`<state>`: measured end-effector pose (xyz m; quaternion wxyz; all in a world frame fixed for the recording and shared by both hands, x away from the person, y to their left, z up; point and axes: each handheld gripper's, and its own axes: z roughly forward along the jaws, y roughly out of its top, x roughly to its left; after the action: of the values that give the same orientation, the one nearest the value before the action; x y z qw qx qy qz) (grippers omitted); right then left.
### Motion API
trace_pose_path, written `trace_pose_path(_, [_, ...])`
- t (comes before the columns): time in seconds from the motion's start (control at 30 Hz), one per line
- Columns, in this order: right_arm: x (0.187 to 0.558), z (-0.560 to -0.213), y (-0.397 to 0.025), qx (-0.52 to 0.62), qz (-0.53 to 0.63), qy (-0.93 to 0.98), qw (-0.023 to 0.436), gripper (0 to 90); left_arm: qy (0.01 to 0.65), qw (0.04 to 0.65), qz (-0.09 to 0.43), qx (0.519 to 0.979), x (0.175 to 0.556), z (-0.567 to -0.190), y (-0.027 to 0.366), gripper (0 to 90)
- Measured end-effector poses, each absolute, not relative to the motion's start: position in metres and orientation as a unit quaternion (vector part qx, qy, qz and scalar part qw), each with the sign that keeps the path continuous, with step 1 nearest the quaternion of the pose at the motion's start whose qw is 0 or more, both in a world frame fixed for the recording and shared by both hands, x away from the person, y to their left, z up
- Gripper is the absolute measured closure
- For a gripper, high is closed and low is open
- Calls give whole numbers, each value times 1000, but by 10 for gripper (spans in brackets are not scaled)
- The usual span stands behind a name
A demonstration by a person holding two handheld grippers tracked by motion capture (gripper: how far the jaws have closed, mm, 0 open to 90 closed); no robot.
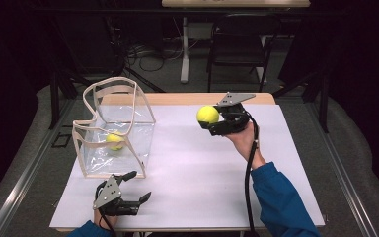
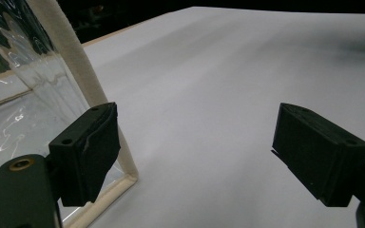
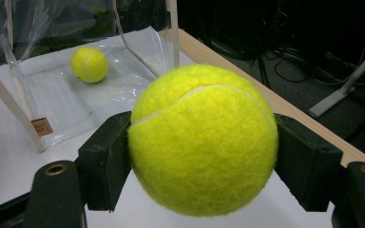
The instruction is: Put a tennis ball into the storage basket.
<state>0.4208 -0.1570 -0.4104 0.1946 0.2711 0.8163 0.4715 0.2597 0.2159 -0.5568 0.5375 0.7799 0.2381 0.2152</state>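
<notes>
Black jaws of the right gripper pinch a yellow tennis ball from both sides, held up above the far part of the white table. Left gripper rests near the table's front edge with its jaws spread wide, one jaw just beside the clear bag. A second ball lies inside that bag.

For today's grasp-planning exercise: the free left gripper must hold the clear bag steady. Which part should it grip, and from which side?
Probably the cream-trimmed near corner edge of the clear bag. That stiff upright strip is narrow enough to fit between the jaws, unlike the floppy clear panels. The left gripper, open, already sits beside it, so come in from the person's side, one jaw on each face.
</notes>
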Motion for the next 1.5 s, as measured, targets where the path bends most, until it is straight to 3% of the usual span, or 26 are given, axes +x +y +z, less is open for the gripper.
trace_pose_path(1.5, [434, -379, -101, 223, 480, 828, 185, 263, 238, 538, 217, 779, 260, -557, 217, 158])
